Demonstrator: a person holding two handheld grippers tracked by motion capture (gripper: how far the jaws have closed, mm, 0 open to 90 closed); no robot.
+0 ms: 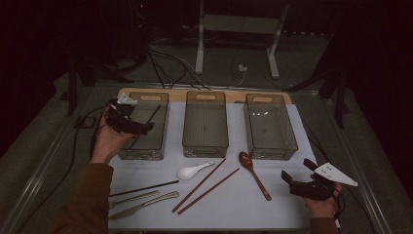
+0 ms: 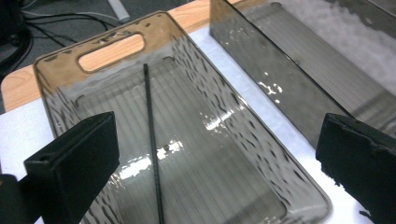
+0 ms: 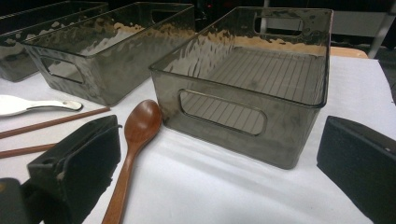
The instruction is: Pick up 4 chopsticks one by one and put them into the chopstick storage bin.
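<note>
- Your left gripper (image 1: 127, 123) hangs over the left bin (image 1: 146, 146), jaws spread as wide as they go with nothing between them.
- One black chopstick (image 2: 153, 140) lies inside that bin, leaning from the floor up toward the far handle end; it is free of your jaws.
- Its partner, the second black chopstick (image 1: 144, 188), lies on the white mat (image 1: 234, 204) near the front left edge, just above a knife (image 1: 141, 205) and a second silver piece I cannot identify.
- Lift the left gripper straight clear of the bin wall before swinging back (the leaning stick could catch a jaw).
- Your right gripper (image 1: 298, 178) rests low at the front right, jaws wide and empty, with the brown wooden spoon (image 3: 130, 149) just beside it.
</note>
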